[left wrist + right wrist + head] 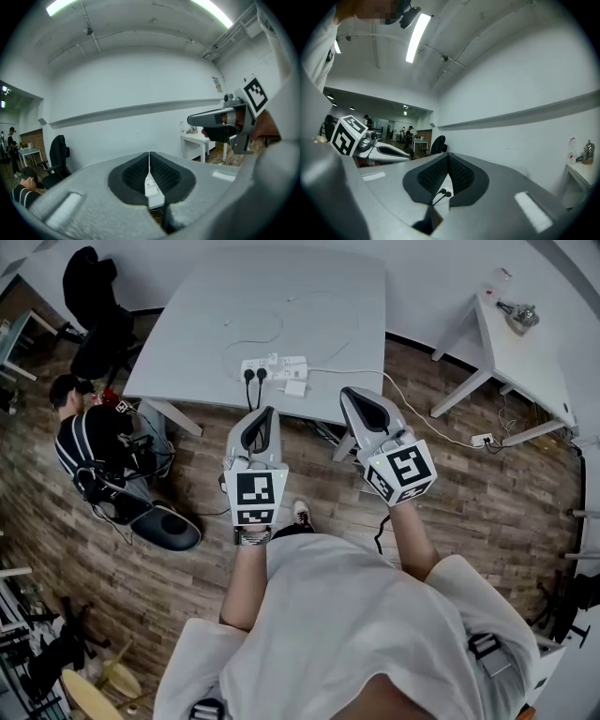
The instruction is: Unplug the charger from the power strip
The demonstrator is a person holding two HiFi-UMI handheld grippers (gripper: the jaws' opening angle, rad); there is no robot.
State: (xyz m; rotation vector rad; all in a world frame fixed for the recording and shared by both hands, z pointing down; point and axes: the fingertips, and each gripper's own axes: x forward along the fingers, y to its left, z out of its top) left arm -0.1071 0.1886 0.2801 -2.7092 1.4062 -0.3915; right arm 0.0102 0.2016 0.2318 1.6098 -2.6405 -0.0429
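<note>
- Two grippers hang just short of the table's [309, 296] near edge. The left gripper [261, 430] and the right gripper [370, 413] each have their jaws pressed together, with nothing in them.
- The power strip [275, 367] lies close to that near edge, ahead of the left gripper. Two black plugs [255, 376] sit in its left end, their cords dropping over the edge.
- A white block [294, 388] touches the strip's near side and is probably the charger, though the socket joint is too small to confirm.
- To do the reach well, part one gripper's jaws before arrival and close them across the charger's body, not its cable.
- Pin the strip with the other gripper, or it will likely lift along.
- Pull straight out along the prongs and avoid twisting.
</note>
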